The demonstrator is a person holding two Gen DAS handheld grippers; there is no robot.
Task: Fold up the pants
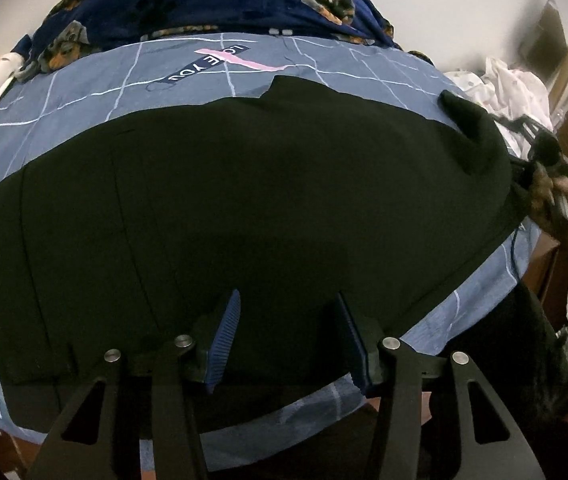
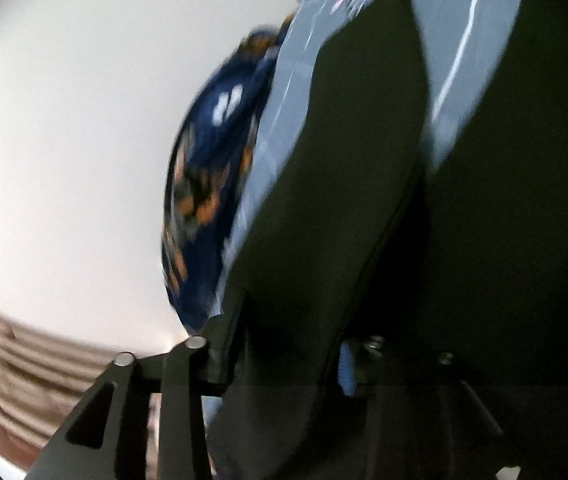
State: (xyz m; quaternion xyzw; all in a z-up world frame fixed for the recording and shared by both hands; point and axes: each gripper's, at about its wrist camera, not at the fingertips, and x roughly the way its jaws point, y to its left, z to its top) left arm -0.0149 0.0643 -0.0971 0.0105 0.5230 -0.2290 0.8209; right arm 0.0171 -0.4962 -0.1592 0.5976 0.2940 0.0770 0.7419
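The pants (image 1: 244, 208) lie spread dark and mostly flat across the bed (image 1: 84, 92), on its grey-blue checked sheet. At the far left of the left wrist view their edge runs straight and neat; a seam or crease line shows there.

Moving right, the left gripper (image 1: 287, 332) hangs over the near edge of the pants, jaws released, both blue pads (image 1: 224, 340) standing clear with only flat cloth below and between them. It grips nothing.

Further right the cloth is less tidy: a corner stands up in a dark peak near the right edge of the bed, and beyond it a hand (image 1: 555, 196) shows with the right gripper, blurred and partly hidden.

In the right wrist view, smeared by motion, the right gripper (image 2: 284, 360) looks along a raised fold of the pants (image 2: 343, 200). Dark cloth sits between its jaws, but whether they grasp it I cannot tell.

Behind, a navy blanket (image 1: 204, 4) is heaped against the wall.

By my reading the pants are laid out and perhaps folded once lengthwise, though the dark cloth hides layers. The crosswise folds seem left to do, and the raised right corner needs flattening.
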